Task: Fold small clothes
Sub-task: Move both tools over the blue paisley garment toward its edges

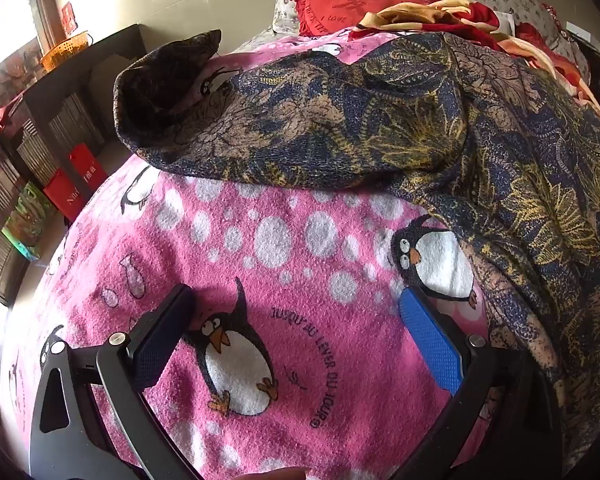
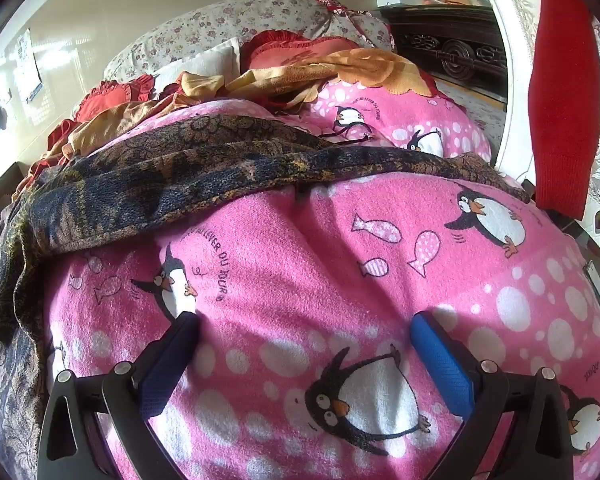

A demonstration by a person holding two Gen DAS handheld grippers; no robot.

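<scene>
On the left wrist view I have the left gripper (image 1: pixel 298 300) low in the frame, jaws spread wide with nothing between them but the pink penguin blanket (image 1: pixel 284 248) underneath. Its blue pad (image 1: pixel 430 344) sits at lower right, the darker one at lower left. The garment I am after, a dark blue and gold patterned cloth (image 1: pixel 400 120), lies across the upper half of the frame and runs down the right edge, well above the fingertips and not touching them. One end of it stands up in a dark fold at upper left centre. Behind it, at the top of the frame, I see a red heart-shaped cushion (image 1: pixel 348 4) and a crumpled red and orange blanket (image 1: pixel 440 16). At far left, red bags (image 1: pixel 76 180) stand on the floor by dark furniture.

On the right wrist view the right gripper (image 2: pixel 305 322) is likewise wide open and empty, fingers pointed at the pink blanket (image 2: pixel 340 248), with a printed penguin between them. The patterned cloth (image 2: pixel 180 176) stretches as a band from the left edge across the middle of the frame, above the fingertips and apart from them; it also drapes down the lower left side. The orange blanket (image 2: pixel 340 68) and a floral pillow (image 2: pixel 220 24) lie beyond, and a red cloth (image 2: pixel 560 100) hangs at upper right.
</scene>
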